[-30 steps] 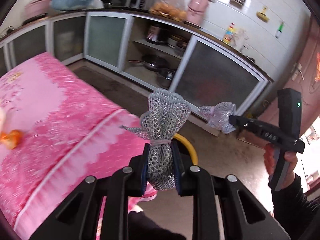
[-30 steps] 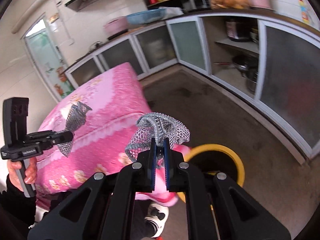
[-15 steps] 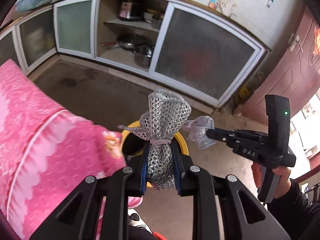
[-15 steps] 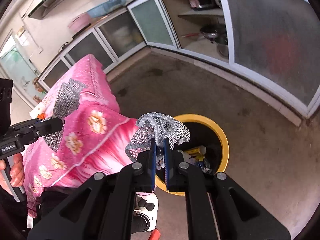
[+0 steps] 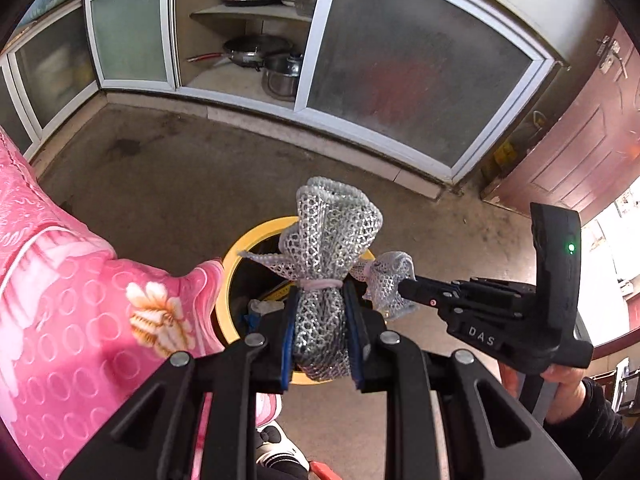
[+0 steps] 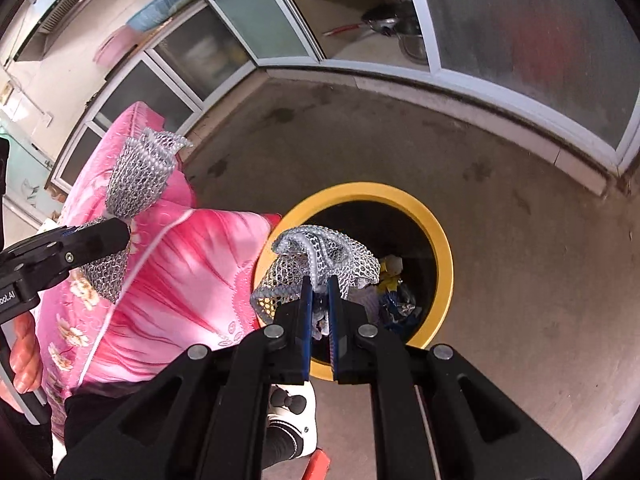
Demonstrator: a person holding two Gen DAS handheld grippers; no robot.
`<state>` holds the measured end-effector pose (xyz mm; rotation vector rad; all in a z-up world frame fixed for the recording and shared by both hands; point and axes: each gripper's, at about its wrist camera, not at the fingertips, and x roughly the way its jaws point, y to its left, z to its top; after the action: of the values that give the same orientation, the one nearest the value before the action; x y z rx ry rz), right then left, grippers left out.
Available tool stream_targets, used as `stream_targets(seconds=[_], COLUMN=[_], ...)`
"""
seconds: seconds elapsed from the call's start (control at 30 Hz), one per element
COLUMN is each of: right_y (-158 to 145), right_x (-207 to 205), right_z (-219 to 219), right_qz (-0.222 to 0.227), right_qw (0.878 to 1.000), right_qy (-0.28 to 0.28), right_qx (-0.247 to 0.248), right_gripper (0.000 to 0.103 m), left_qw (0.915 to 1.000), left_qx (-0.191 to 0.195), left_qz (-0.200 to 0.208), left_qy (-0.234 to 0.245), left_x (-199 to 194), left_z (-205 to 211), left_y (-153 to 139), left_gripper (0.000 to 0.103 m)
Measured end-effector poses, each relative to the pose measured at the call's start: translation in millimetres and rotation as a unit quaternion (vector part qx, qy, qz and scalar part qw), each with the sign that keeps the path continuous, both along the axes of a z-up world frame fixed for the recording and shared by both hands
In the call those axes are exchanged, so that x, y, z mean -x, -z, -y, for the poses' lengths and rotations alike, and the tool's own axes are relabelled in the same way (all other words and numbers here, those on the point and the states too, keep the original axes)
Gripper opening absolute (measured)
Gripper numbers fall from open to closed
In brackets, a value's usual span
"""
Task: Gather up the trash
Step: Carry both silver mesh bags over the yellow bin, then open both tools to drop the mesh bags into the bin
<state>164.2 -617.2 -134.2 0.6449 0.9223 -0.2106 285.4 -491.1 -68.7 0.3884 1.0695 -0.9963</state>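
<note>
My left gripper (image 5: 322, 308) is shut on a silver foam net sleeve (image 5: 330, 248) tied at the waist with a band, held above the yellow-rimmed trash bin (image 5: 236, 248). My right gripper (image 6: 319, 280) is shut on a second silver foam net (image 6: 320, 250), held over the near left rim of the bin (image 6: 436, 236), which holds several wrappers. The right gripper with its net (image 5: 388, 280) also shows in the left wrist view, just right of the left one. The left gripper's net (image 6: 138, 172) shows at the left of the right wrist view.
A table with a pink flowered cloth (image 5: 68, 292) stands to the left, its corner touching the bin. Kitchen cabinets with frosted doors (image 5: 404, 72) and pots (image 5: 280, 72) line the far side. A dark red door (image 5: 580, 140) is at the right. My shoe (image 6: 292, 404) is below.
Both grippers have tilted down and moved from above the pink table toward the bin, which now sits directly under the two nets. Both still hold their nets.
</note>
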Motion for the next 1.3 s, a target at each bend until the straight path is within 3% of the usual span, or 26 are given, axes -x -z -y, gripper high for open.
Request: stream_targets(seconds=[0.3,0.33,0.4,0.43,0.47,0.5,0.63,0.77,0.87,1.0,1.17,1.3], right_y=[32.0,34.9,42.3,46.3,48.8,49.8,53.8,38.2,8.3,-34.7,-90.6,-124.4], right_x=[-16.8,-18.8,-22.9,-23.9,-22.3,-19.7,-7.0,27.0,61.7,90.6,80.1,53.9], right_z=[10.6,10.3,10.1,10.4,11.8,13.5,17.0,19.3,17.4,7.6,-32.4,-77.7], right_qz=[-0.033,-0.038,-0.056,-0.066,-0.067,-0.059,-0.075,-0.067,-0.036,0.021,0.099,0.145], right_qw=[0.999,0.999,0.998,0.998,0.998,0.998,0.996,0.995,0.993,0.989,0.984,0.972], right_qy=[0.015,0.015,0.008,0.010,0.018,0.022,0.038,0.065,0.093,0.107,0.046,-0.012], right_qx=[-0.026,-0.021,-0.020,-0.016,-0.014,-0.018,-0.006,0.018,0.055,0.100,0.140,0.185], right_gripper=[0.008,0.008,0.014,0.034,0.067,0.076,0.076,0.075,0.075,0.076,0.079,0.080], left_qw=[0.9997,0.9996,0.9996,0.9995,0.9994,0.9992,0.9990,0.9966,0.9934,0.9846,0.9721,0.9587], left_qx=[-0.015,-0.016,-0.013,-0.008,0.001,0.011,0.026,0.067,0.097,0.144,0.162,0.150], left_qz=[-0.009,-0.007,-0.007,-0.012,-0.015,-0.013,-0.002,-0.014,0.000,0.049,0.101,0.142], left_qy=[-0.016,-0.021,-0.025,-0.028,-0.031,-0.035,-0.036,-0.045,-0.061,-0.086,-0.136,-0.195], left_x=[-11.4,-12.6,-12.2,-12.3,-12.4,-12.5,-9.7,-6.9,-3.9,5.2,-6.4,-20.9], left_z=[16.6,16.9,14.0,13.2,11.7,9.4,6.3,-9.2,-27.4,-70.4,-149.0,-234.4], left_y=[21.9,23.3,23.6,23.0,20.8,18.1,5.4,-16.3,-43.8,-90.7,-129.0,-147.9], left_gripper=[0.022,0.024,0.042,0.064,0.083,0.088,0.088,0.088,0.090,0.095,0.095,0.095])
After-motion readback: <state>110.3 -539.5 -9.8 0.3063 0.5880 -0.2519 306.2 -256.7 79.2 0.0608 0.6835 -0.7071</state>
